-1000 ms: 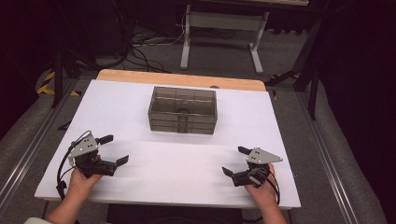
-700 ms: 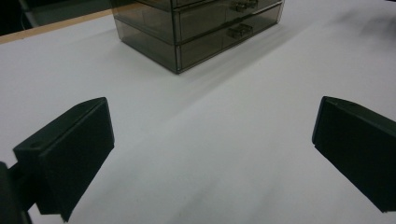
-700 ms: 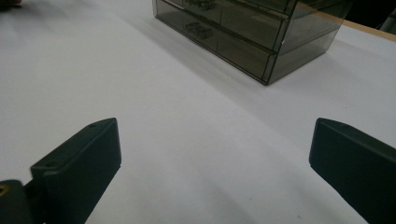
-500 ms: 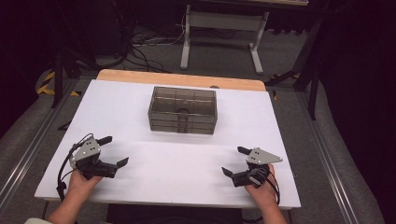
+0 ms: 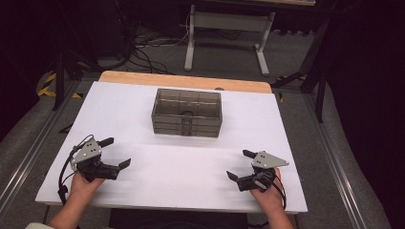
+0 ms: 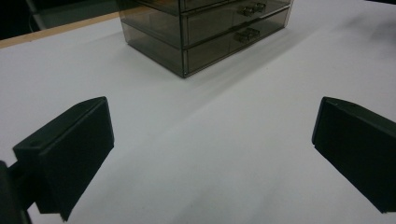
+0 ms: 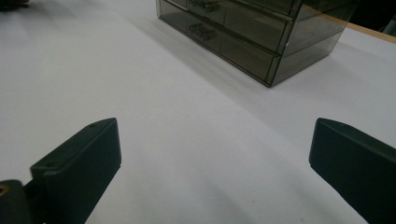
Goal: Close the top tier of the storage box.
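Observation:
A smoky transparent drawer box (image 5: 186, 112) stands at the middle back of the white table (image 5: 172, 167); its drawers look closed. My left gripper (image 5: 115, 152) rests near the front left, open, jaws wide apart with nothing between them. My right gripper (image 5: 240, 165) rests near the front right, also open and empty. The left gripper view shows the drawer box (image 6: 205, 28) ahead, upper centre, with small handles on its front. In the right gripper view the drawer box (image 7: 252, 32) lies ahead to the upper right. Both grippers are well short of the box.
A wooden strip (image 5: 186, 81) edges the table's far side. Beyond it stand a white metal frame (image 5: 227, 28) and cables on the floor. Rails run along the floor on both sides of the table.
The left gripper has drifted slightly toward the front edge. The right gripper and the box have stayed put.

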`<state>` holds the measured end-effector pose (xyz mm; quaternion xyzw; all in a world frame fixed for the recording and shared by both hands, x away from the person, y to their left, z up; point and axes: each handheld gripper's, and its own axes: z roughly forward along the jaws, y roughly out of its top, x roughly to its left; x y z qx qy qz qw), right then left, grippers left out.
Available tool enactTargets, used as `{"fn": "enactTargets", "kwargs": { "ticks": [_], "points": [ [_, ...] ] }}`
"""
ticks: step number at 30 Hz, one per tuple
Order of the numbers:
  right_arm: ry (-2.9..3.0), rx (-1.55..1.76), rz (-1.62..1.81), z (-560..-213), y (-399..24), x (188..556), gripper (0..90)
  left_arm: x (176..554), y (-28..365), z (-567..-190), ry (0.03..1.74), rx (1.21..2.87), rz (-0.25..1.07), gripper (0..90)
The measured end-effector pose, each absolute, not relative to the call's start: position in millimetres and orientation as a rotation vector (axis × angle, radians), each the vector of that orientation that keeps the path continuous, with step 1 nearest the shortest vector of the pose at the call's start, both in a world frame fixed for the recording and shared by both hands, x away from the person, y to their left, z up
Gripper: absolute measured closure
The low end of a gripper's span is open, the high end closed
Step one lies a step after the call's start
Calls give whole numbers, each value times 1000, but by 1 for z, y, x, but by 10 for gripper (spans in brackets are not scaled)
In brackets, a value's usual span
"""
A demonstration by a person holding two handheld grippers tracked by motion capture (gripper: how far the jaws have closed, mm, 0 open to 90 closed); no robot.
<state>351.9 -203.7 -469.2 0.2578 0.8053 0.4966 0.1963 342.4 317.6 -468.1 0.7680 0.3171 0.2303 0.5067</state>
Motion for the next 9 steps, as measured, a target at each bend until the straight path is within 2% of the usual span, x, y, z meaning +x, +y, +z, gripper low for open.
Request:
{"fn": "enactTargets", "kwargs": {
  "ticks": [9],
  "points": [
    [2255,725,1393,-469,-204,352,27,342,318,-468,776,1833,530,0]
  ]
}}
